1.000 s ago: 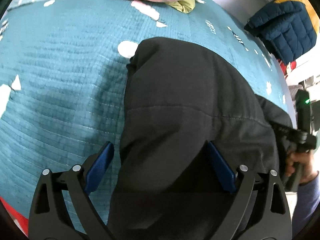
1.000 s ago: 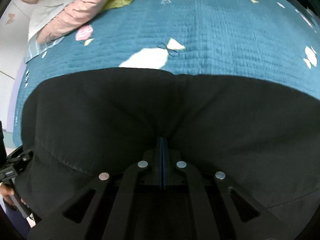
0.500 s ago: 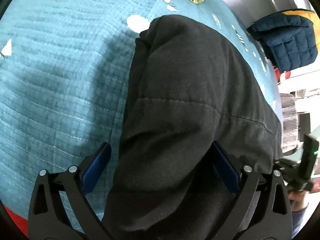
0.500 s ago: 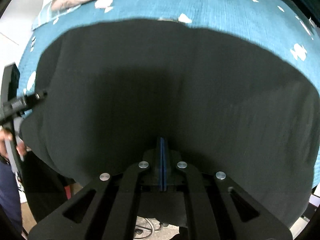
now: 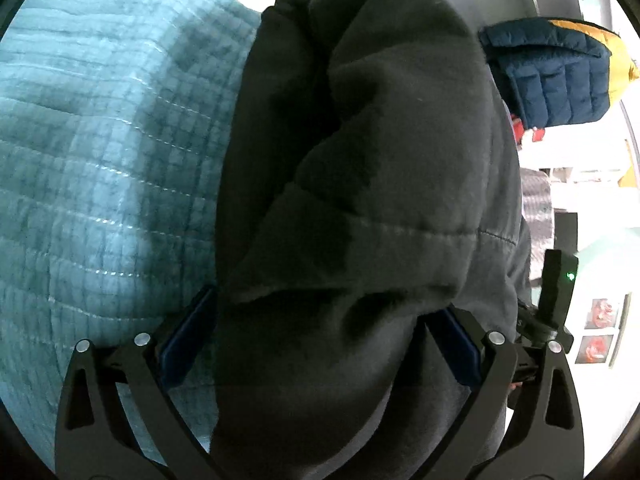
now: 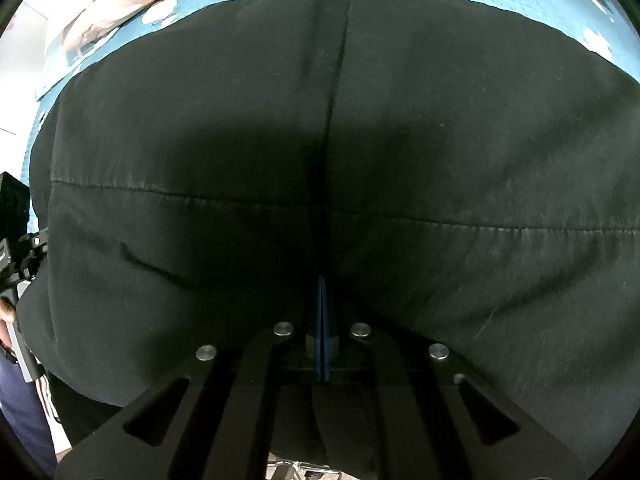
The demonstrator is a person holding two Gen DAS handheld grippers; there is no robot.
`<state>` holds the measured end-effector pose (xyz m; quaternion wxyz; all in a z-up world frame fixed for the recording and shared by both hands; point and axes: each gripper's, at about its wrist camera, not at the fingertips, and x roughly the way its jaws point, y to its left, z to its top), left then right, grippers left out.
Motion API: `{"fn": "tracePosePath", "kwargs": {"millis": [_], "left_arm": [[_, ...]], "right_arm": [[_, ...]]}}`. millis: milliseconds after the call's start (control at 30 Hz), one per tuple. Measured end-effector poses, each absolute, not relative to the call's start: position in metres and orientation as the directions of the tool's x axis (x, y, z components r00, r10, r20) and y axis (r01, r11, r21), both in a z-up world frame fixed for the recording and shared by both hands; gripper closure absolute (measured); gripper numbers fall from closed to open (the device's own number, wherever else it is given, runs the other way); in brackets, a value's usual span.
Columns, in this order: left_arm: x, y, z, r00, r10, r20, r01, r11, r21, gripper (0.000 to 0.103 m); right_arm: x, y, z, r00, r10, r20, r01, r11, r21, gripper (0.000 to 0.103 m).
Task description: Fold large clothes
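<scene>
Left wrist view: black quilted jacket fills frame centre, bunched between the wide-apart blue pads of the left gripper; teal quilted bedspread to its left, navy puffer jacket upper right. Right wrist view: right gripper pads pressed together, pinching jacket fabric; pink garment upper left.
</scene>
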<state>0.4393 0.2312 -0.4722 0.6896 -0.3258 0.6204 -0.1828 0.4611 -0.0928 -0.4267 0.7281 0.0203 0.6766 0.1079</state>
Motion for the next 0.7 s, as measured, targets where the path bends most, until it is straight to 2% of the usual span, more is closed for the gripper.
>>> {"fn": "tracePosePath", "kwargs": {"millis": [100,167,233,300,367,467,567,700], "left_arm": [[0.433,0.229,-0.469,0.145,-0.682,-0.717,-0.127,0.706,-0.697,0.005],[0.429,0.215,-0.459,0.151,-0.701,-0.697,-0.066,0.697,-0.714,0.014],[0.429,0.205,-0.455,0.16,-0.707,-0.689,-0.039,0.693,-0.72,0.016],[0.428,0.204,-0.457,0.186,-0.701,-0.688,-0.05,0.693,-0.719,0.026],[0.423,0.206,-0.456,0.233,-0.701,-0.674,-0.089,0.675,-0.733,0.044],[0.414,0.199,-0.427,0.299,-0.708,-0.64,-0.034,0.662,-0.749,0.056],[0.408,0.183,-0.39,0.31,-0.714,-0.628,0.039,0.669,-0.742,0.06],[0.403,0.149,-0.348,0.308,-0.706,-0.638,0.14,0.697,-0.703,0.061]], "right_arm": [[0.458,-0.098,-0.425,0.054,0.203,-0.978,-0.118,0.974,0.196,0.103],[0.459,-0.098,-0.424,0.054,0.206,-0.977,-0.119,0.973,0.198,0.103],[0.459,-0.098,-0.423,0.057,0.202,-0.978,-0.122,0.973,0.194,0.103],[0.458,-0.1,-0.421,0.062,0.205,-0.977,-0.123,0.973,0.196,0.103],[0.457,-0.101,-0.421,0.073,0.205,-0.976,-0.126,0.973,0.195,0.103],[0.45,-0.1,-0.418,0.115,0.189,-0.975,-0.145,0.974,0.172,0.103],[0.44,-0.102,-0.414,0.174,0.193,-0.966,-0.151,0.974,0.167,0.103],[0.423,-0.119,-0.406,0.267,0.245,-0.932,-0.104,0.969,0.225,0.103]]}}
